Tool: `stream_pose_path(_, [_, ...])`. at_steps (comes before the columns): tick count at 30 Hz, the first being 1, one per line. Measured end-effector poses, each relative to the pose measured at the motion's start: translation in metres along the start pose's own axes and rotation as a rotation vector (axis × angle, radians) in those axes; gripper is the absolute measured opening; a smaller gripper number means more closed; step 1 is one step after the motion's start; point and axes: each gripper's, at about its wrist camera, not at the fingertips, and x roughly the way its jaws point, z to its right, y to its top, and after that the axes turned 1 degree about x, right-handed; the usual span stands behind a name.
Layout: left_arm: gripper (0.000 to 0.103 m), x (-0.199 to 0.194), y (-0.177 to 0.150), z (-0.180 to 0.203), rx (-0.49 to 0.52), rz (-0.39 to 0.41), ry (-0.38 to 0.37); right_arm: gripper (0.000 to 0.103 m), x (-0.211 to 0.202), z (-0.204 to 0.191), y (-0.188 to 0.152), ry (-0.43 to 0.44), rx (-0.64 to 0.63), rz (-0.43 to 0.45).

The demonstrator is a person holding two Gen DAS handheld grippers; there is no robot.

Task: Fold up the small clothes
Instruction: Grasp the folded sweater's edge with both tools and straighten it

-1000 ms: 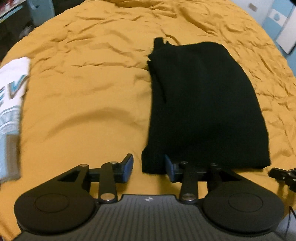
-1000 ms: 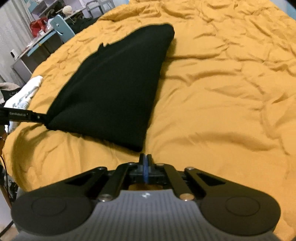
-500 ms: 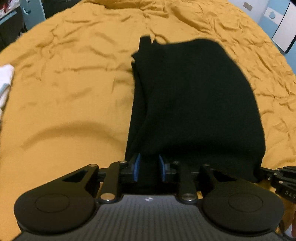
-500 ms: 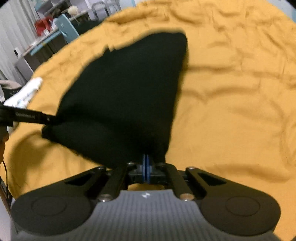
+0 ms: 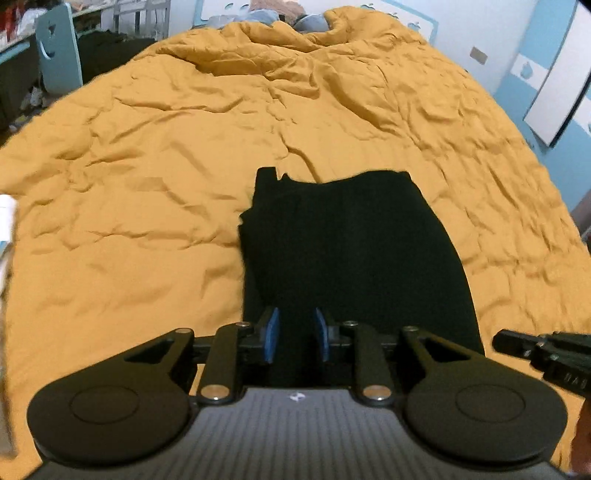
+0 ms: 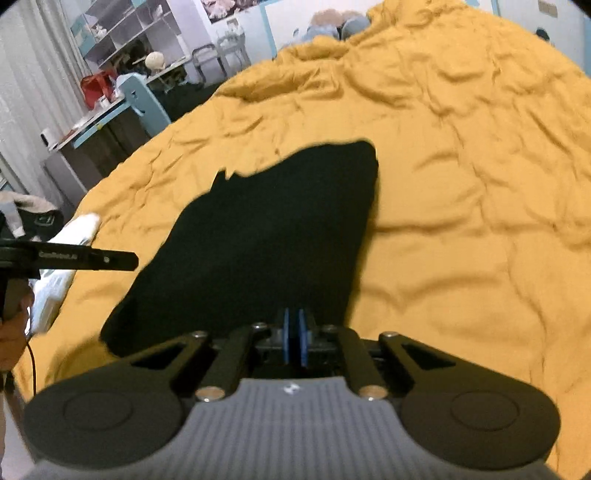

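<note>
blurred lettering on left gripper [image 6: 122,260], unreadable

We are in a home bedroom. We see a wide bed under a rumpled mustard-yellow duvet [image 5: 155,155], with pillows [image 6: 332,18] at its head. Beside it stand 1 pale blue chair [image 6: 146,99] and a cluttered desk [image 6: 85,122], with open wall shelves [image 6: 129,26] above. Light blue and white cupboard panels [image 5: 554,85] line the other wall.

black garment [image 5: 354,251] near edge hidden behind left gripper [image 5: 295,334], so pad contact unclear. white cloth [image 6: 59,269] cut off at frame edge, blurry in both views. shelf clutter [image 6: 122,48] too small to make out.
</note>
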Motion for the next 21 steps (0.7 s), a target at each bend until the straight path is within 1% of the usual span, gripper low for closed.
stream_pose_path(2, [0.022, 0.024, 0.002, -0.006, -0.037, -0.027, 0.01, 0.002, 0.021, 0.002, 0.001, -0.017, 0.004, -0.019])
stream_pose_path(3, [0.022, 0.036, 0.0, -0.012, -0.068, -0.047, 0.011, 0.001, 0.031, 0.004, -0.003, -0.027, 0.005, -0.033])
stream_pose_path(5, [0.022, 0.056, -0.009, -0.022, -0.1, -0.076, 0.041, 0.0, 0.052, 0.011, -0.015, -0.034, 0.023, -0.067])
stream_pose_path(7, [0.022, 0.07, -0.019, -0.032, -0.122, -0.091, 0.023, 0.0, 0.065, 0.019, -0.023, -0.029, 0.037, -0.072])
stream_pose_path(10, [0.023, 0.071, -0.019, -0.042, -0.177, -0.106, -0.006, 0.0, 0.068, 0.025, -0.021, -0.01, 0.063, -0.078])
stream_pose_path(13, [0.023, 0.059, -0.009, -0.045, -0.191, -0.113, -0.023, 0.0, 0.057, 0.027, -0.01, 0.007, 0.071, -0.073])
stream_pose_path(14, [0.023, 0.053, -0.005, -0.046, -0.19, -0.103, -0.035, 0.005, 0.05, 0.027, -0.007, 0.015, 0.073, -0.06])
stream_pose_path(15, [0.025, 0.048, -0.002, -0.046, -0.185, -0.085, -0.049, 0.012, 0.041, 0.029, -0.004, 0.019, 0.08, -0.046])
stream_pose_path(16, [0.029, 0.041, 0.003, -0.048, -0.179, -0.06, -0.067, 0.028, 0.035, 0.032, 0.0, 0.029, 0.091, -0.027])
stream_pose_path(17, [0.039, 0.038, 0.006, -0.05, -0.18, -0.036, -0.084, 0.031, 0.03, 0.035, 0.004, 0.042, 0.103, -0.012])
stream_pose_path(18, [0.056, 0.034, 0.01, -0.054, -0.187, -0.005, -0.11, 0.031, 0.028, 0.04, 0.009, 0.06, 0.124, -0.002])
stream_pose_path(19, [0.065, 0.034, 0.013, -0.058, -0.195, 0.017, -0.124, 0.033, 0.027, 0.046, 0.014, 0.08, 0.154, 0.002])
stream_pose_path(20, [0.075, 0.036, 0.017, -0.063, -0.207, 0.03, -0.133, 0.042, 0.028, 0.053, 0.019, 0.101, 0.187, 0.001])
stream_pose_path(21, [0.076, 0.041, 0.021, -0.068, -0.221, 0.033, -0.145, 0.048, 0.031, 0.059, 0.023, 0.116, 0.219, -0.001])
